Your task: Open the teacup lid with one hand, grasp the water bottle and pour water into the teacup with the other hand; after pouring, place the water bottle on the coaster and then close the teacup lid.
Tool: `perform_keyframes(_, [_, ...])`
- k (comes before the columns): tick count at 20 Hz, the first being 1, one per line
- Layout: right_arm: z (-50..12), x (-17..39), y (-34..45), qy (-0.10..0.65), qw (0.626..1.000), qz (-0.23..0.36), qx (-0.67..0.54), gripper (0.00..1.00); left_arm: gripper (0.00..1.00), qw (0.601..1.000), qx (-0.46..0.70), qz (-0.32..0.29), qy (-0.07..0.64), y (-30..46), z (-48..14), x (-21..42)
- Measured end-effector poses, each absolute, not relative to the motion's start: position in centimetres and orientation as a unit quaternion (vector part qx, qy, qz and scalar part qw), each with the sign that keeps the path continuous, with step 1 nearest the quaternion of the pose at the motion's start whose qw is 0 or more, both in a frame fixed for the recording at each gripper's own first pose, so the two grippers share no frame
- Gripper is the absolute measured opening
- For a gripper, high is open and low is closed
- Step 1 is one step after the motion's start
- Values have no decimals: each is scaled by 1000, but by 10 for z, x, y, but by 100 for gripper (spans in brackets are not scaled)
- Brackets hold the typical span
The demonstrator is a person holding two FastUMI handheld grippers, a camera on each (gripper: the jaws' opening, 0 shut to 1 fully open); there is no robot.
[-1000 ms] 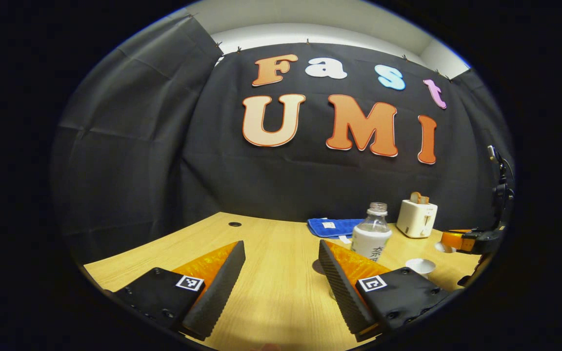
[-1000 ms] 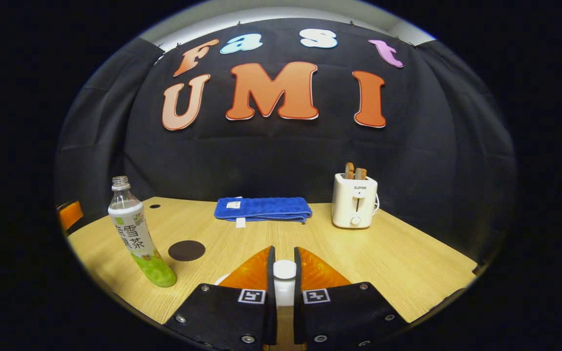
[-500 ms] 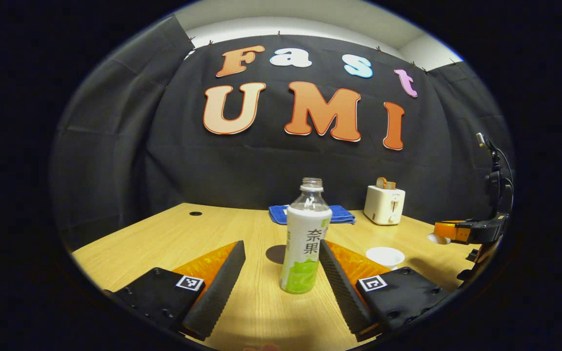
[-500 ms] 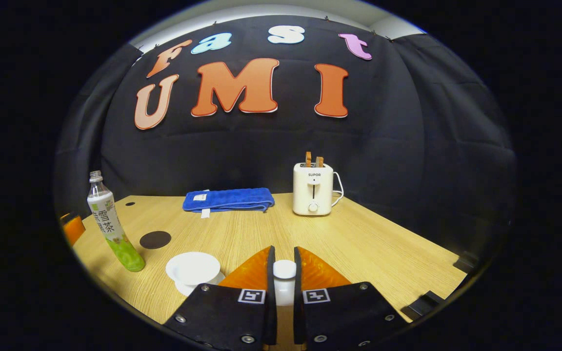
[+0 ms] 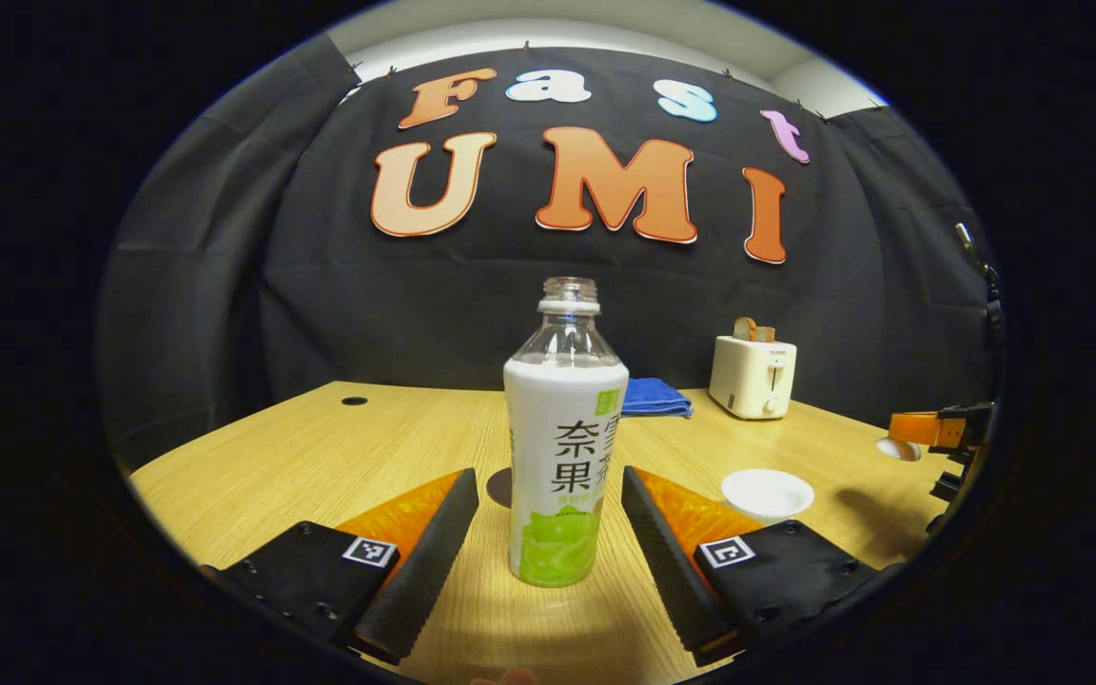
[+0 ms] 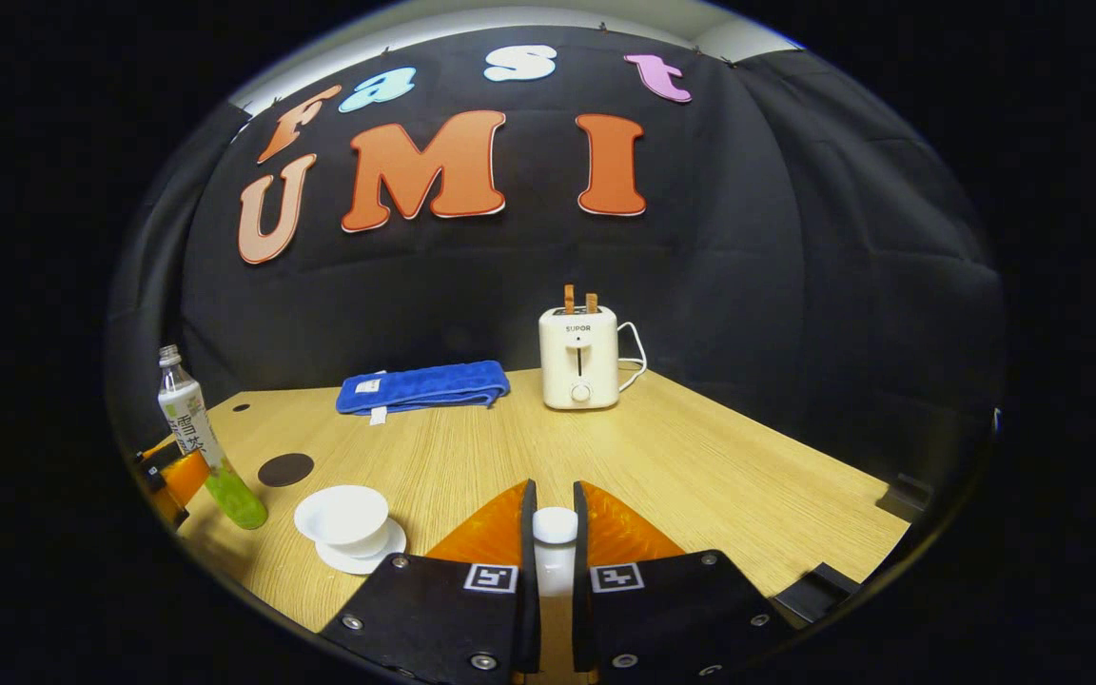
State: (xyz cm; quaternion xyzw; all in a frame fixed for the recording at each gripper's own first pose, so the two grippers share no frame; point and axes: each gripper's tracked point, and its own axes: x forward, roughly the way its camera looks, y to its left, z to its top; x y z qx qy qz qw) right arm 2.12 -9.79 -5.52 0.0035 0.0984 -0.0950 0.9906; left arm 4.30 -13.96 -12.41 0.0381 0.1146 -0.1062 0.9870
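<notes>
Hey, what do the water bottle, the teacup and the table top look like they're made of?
Water bottle: clear plastic, likely, with a see-through neck and shoulder above a printed white and green wrap.
Teacup: glazed ceramic or porcelain by its look, plain white and smooth, on a matching saucer.
Table: pale wood or wood-look laminate, with straight grain lines and a matte finish.

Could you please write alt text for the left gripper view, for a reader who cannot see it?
An uncapped water bottle stands upright on a wooden table between the open left gripper fingers, untouched. To its right sit an open white teacup and a toaster.
</notes>
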Motion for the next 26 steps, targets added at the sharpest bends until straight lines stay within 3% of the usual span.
perform_keyframes(6, [-56, 24, -98, 99, 991, -89, 4, 13, 99, 987, 14, -110, 112, -144, -131, 63])
perform_keyframes(8, [-56, 24, -97, 99, 991, -87, 8, 13, 76, 987, 26, -106, 114, -143, -131, 64])
perform_keyframes(11, [-57, 24, -95, 98, 992, -84, 10, 13, 69, 984, 54, -110, 126, -145, -130, 66])
perform_keyframes(18, [-54, 19, -98, 93, 992, -81, 19, 13, 69, 969, 185, -129, 98, -156, -98, 62])
perform_keyframes(26, [-59, 14, -108, 98, 991, -88, 27, 13, 69, 918, 341, -177, 92, -175, -94, 65])
